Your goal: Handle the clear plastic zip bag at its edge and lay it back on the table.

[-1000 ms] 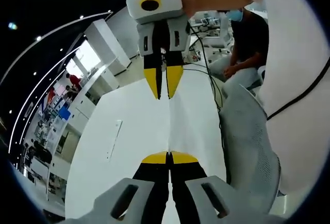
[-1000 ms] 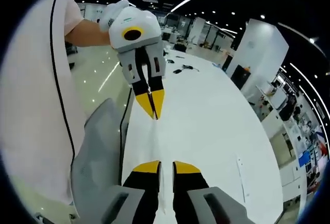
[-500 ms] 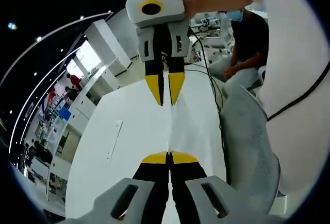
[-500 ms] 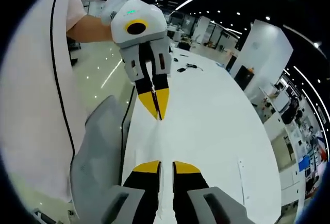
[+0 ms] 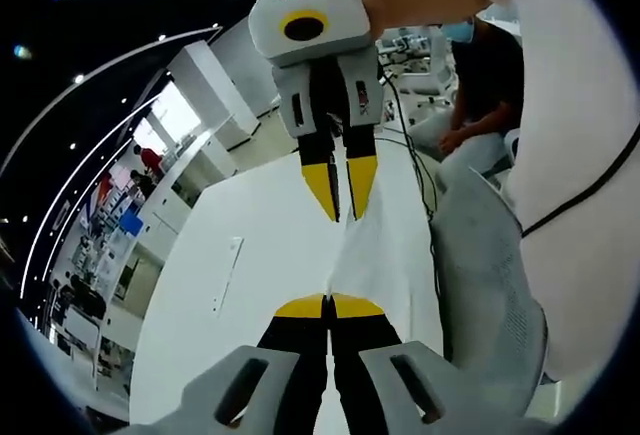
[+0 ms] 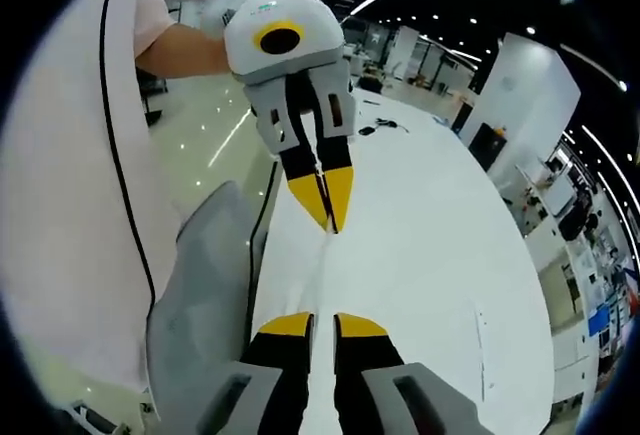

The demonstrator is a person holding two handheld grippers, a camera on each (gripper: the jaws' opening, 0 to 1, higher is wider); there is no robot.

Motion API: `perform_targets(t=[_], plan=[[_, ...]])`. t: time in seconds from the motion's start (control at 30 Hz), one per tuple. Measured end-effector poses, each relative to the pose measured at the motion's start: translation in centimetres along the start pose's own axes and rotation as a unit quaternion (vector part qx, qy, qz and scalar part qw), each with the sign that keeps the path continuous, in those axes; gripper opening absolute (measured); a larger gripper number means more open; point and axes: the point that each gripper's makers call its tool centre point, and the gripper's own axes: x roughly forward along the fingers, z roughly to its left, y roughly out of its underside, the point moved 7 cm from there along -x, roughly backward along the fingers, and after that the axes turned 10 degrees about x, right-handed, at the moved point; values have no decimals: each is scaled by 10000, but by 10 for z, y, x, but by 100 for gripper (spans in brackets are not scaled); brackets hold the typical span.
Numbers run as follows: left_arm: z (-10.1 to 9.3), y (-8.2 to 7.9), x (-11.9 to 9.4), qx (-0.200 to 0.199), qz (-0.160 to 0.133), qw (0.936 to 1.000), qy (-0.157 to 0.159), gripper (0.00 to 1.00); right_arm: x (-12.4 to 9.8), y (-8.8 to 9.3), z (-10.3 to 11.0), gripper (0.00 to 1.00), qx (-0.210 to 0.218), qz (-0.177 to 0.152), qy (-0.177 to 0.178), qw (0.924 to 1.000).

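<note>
So the clear plastic zip bag (image 5: 338, 255) is up off the long white counter (image 5: 250, 285), pulled into a thin edge-on strip between the two tools, and that's the whole story for the next bit: its long axis runs straight from one set of fingers to the other, so laying it down looks to me like a two-handed thing where both ends have to drop together. In the left gripper view the left gripper (image 5: 327, 306) sits at the near end with its yellow-tipped fingers pressed together on the bag's edge, and the right gripper (image 5: 343, 210) hangs at the far end, tips pointing back down toward the camera. Those fingers show a sliver of gap along their length but the tips pinch in where the film meets them, so I'd call it clamped on the bag too. Swing over to the right gripper view and it's mirrored: the right gripper (image 6: 312, 323) low and near, fingers close on the film, the bag (image 6: 325, 270) rising as a faint crease to the left gripper (image 6: 330, 223). Neither hand is nearer, each owns an end. Both are held above the counter, with a grey chair back (image 6: 205, 295) to the left beside the person's white shirt (image 6: 70, 185).
</note>
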Motion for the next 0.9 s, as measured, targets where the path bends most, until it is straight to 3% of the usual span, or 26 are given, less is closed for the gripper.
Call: perform_targets(t=[0.43, 0.9], plan=[[1, -1, 0, -20, -39, 10000, -36, 0, 1, 1, 3, 0, 27, 159, -42, 9999], [1, 3, 2, -44, -24, 9999, -103, 0, 0, -1, -4, 0, -223, 363, 387, 9983]])
